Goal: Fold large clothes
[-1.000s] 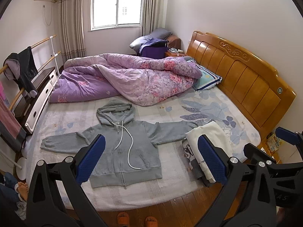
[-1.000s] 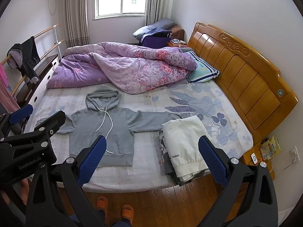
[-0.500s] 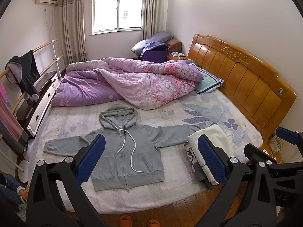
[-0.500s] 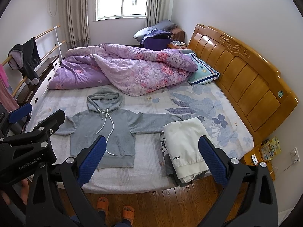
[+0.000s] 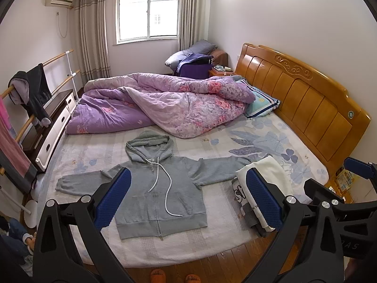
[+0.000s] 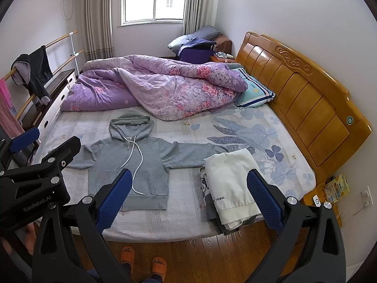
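A grey zip hoodie (image 5: 160, 188) lies flat on the bed, front up, sleeves spread, hood toward the quilt, white drawstrings loose. It also shows in the right wrist view (image 6: 132, 162). A stack of folded clothes (image 5: 261, 188) topped by a white garment (image 6: 231, 184) sits at the bed's near right edge. My left gripper (image 5: 187, 200) is open and empty, held in the air before the bed. My right gripper (image 6: 188, 198) is open and empty too, and it appears in the left wrist view at the right edge (image 5: 334, 188).
A crumpled purple floral quilt (image 5: 165, 103) covers the far half of the bed. A wooden headboard (image 5: 306, 99) stands on the right. A drawer cabinet (image 5: 51, 127) and a clothes rail (image 5: 30, 87) line the left. Orange slippers (image 6: 141, 261) stand on the wood floor.
Both grippers have pulled back and risen slightly, so the bed and hoodie sit lower and smaller in view. Both stay open.
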The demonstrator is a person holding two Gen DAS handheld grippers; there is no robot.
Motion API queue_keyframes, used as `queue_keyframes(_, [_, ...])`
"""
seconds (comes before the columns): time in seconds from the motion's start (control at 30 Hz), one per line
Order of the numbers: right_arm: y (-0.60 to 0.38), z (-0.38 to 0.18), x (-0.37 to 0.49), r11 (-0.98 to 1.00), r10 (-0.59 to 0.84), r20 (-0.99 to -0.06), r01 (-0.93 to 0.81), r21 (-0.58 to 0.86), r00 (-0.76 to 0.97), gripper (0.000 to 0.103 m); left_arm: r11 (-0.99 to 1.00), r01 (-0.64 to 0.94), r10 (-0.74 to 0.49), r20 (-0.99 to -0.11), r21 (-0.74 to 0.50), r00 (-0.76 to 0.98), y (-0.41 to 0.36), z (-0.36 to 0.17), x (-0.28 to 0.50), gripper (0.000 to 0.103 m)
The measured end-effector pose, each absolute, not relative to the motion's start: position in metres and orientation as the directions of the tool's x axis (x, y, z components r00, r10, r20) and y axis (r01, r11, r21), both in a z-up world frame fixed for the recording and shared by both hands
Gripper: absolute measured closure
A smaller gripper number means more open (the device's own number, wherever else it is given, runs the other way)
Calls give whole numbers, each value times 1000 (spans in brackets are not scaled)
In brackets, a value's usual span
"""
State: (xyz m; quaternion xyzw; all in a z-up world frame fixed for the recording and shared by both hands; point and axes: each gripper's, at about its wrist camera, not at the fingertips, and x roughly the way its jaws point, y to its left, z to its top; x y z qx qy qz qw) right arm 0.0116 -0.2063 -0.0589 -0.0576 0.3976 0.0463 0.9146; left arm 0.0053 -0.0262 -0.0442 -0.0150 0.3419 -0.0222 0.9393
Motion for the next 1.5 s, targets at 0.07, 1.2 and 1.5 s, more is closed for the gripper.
queue_keyframes(0.07, [-205, -59, 12, 989, 39, -732, -129, -68, 681, 9, 999, 30, -51, -642, -43, 765, -26, -45, 5, 5])
queue_keyframes(1.2, [-202, -58, 14, 990, 39, -730, -128, -67, 682, 9, 999, 21, -44, -626, -44, 779, -26, -41, 5, 5])
queue_keyframes(1.5, [-203, -60, 14, 990, 41, -733, -128, -64, 679, 9, 999, 19, -44, -627, -45, 778, -26, -42, 4, 5])
